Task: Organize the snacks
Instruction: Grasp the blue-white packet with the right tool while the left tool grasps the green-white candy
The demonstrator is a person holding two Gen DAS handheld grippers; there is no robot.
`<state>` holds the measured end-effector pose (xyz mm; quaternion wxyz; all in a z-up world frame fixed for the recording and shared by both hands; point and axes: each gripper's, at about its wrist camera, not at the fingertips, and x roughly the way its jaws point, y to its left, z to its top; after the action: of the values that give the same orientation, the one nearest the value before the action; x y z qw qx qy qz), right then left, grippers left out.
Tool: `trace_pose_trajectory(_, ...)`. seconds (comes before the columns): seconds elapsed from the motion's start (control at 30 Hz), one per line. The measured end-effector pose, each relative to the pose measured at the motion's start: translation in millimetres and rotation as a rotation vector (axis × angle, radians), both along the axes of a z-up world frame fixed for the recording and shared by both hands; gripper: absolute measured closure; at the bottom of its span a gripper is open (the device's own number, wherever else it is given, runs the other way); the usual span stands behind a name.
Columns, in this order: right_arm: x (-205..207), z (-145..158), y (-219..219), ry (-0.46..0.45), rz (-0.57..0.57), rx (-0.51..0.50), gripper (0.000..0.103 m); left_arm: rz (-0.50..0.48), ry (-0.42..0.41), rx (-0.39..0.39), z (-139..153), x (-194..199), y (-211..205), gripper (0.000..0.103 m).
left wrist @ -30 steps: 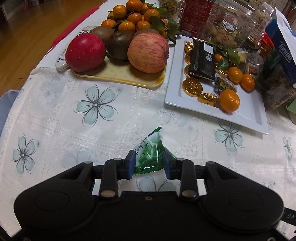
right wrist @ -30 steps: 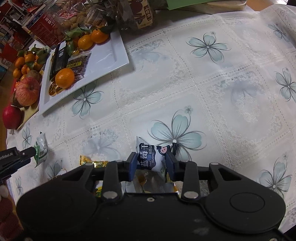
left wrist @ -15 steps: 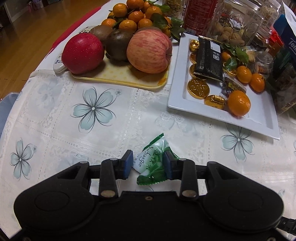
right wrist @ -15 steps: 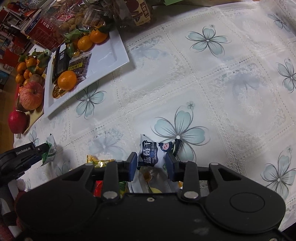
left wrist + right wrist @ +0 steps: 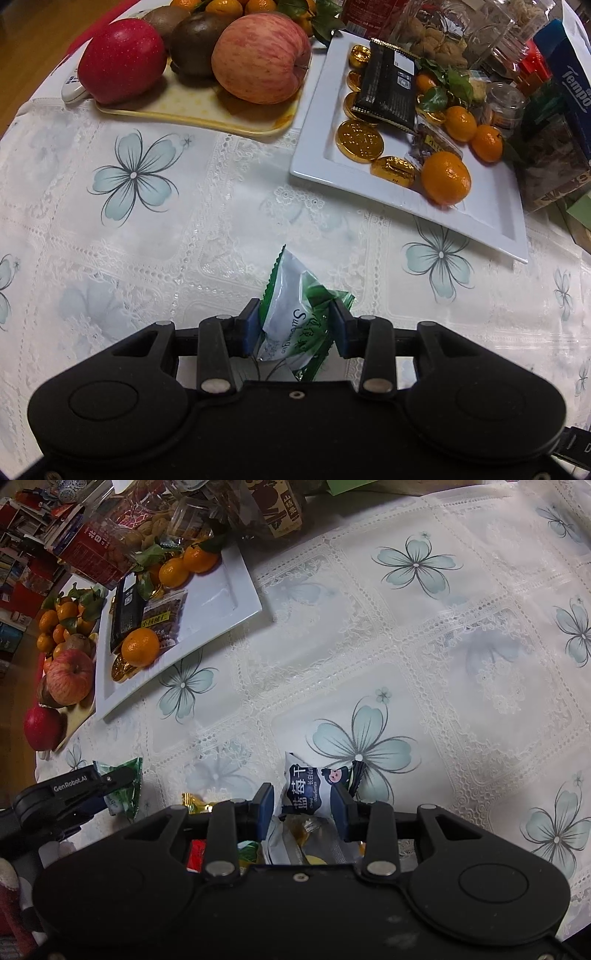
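Your left gripper (image 5: 295,326) had just been opening, its pads slack around the green packet (image 5: 295,317) lying on the tablecloth (image 5: 221,221); your right gripper (image 5: 302,810) stayed clenched on the white packet (image 5: 308,790), above a heap of loose snacks (image 5: 295,845). Beyond the left gripper stood the white plate (image 5: 495,206) of gold coins (image 5: 359,140) and tangerines (image 5: 446,178), beside the fruit tray (image 5: 192,110). Open cloth lay between packet and plate, and to the right gripper's right.

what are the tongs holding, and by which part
Right tongs grip the white packet by its near end. Left tongs have just been opening; the green packet sits loose between them.
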<state>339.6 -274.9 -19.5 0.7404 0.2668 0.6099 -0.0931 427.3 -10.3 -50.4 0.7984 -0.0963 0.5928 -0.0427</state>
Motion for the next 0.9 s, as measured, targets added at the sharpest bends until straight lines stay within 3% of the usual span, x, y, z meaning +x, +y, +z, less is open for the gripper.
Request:
trace_pose_trajectory(0.13, 0, 0, -4, 0.003, -0.01, -0.001, 0.066, -0.004, -0.005, 0.012, 0, -1, -1, 0.061)
trace_pose_trajectory(0.47, 2, 8, -23, 0.018, -0.001, -0.022, 0.061, 0.013, -0.037, 0.06, 14, -6, -4, 0.063)
trace_pose_trajectory(0.63, 4, 13, -18, 0.019, 0.147, -0.15, 0.061, 0.015, -0.037, 0.092, 18, -7, -6, 0.063)
trace_pose_trajectory(0.9, 4, 18, 12, -0.018, 0.477, -0.217, 0.061, -0.002, -0.027, 0.089, 20, -9, -8, 0.063)
